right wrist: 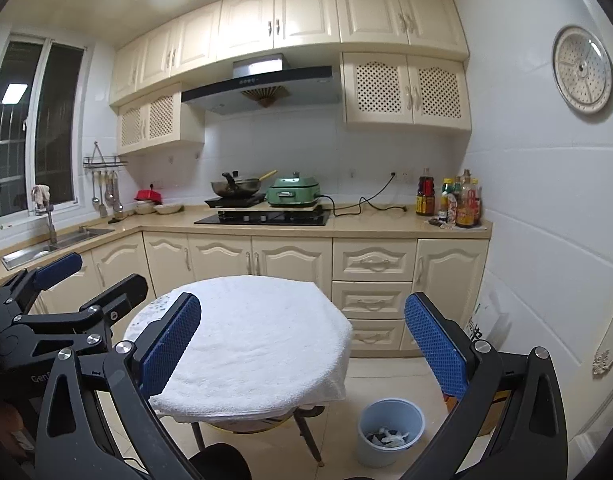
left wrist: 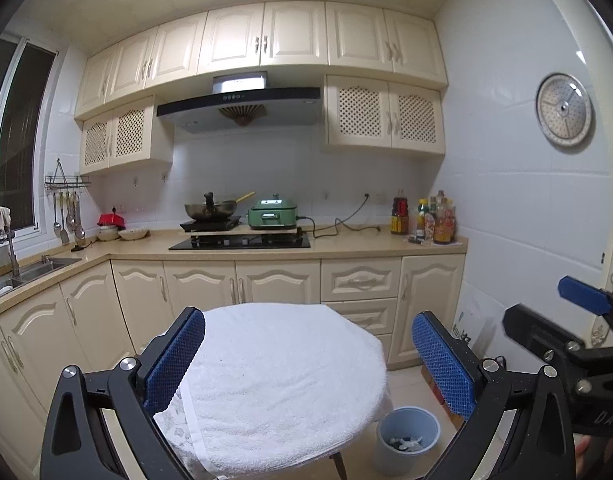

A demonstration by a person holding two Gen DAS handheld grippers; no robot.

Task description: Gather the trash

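Observation:
A light blue bin [left wrist: 407, 440] stands on the floor right of the round table; it also shows in the right wrist view [right wrist: 390, 432]. Crumpled white and dark scraps [right wrist: 388, 437] lie inside it. The table [left wrist: 282, 376] is covered with a white towel [right wrist: 246, 344] and I see no trash on top. My left gripper [left wrist: 308, 360] is open and empty, held above the table's near side. My right gripper [right wrist: 302, 344] is open and empty, also above the table. Each gripper shows at the edge of the other's view.
Cream cabinets and a beige counter [left wrist: 346, 246] run along the back wall, with a stove, wok [left wrist: 210, 210], green cooker [left wrist: 272, 214] and sauce bottles [left wrist: 426, 220]. A sink [left wrist: 22, 276] is at the left. A door [right wrist: 610, 340] is at the right.

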